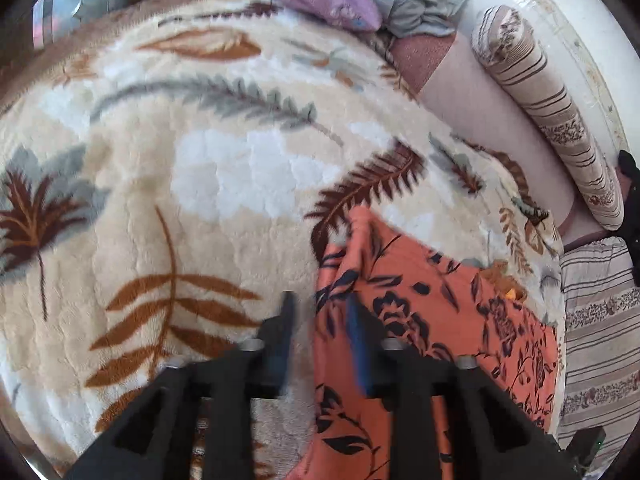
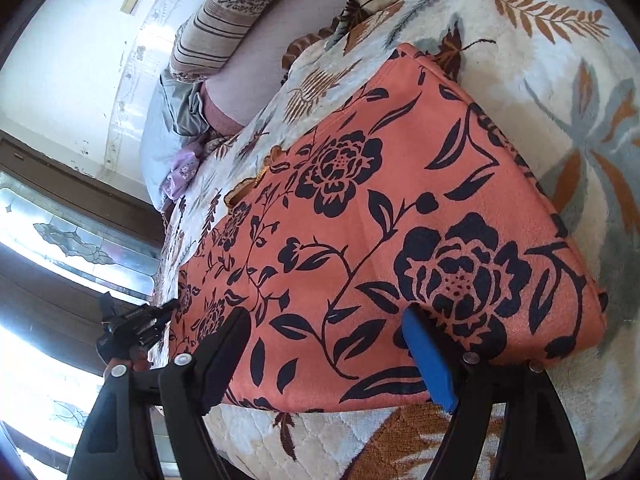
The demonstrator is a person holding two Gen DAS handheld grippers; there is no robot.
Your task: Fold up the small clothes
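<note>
Mid-fold I reckon: orange floral garment lies flat on the leafy blanket, lower right of my left view, left gripper half-open astride its edge, right gripper wide and empty, so next I'd pinch that near hem.

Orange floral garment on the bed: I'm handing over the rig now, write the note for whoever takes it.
Left gripper: jaws part open, nothing clamped, at the edge of the orange floral garment.
Right gripper: jaws wide open over the garment's near edge, not gripping.
Garment lies flat on the leaf-print blanket; it looks already folded at least once, though I can't be sure.
Left: grip an edge and fold it further.
</note>
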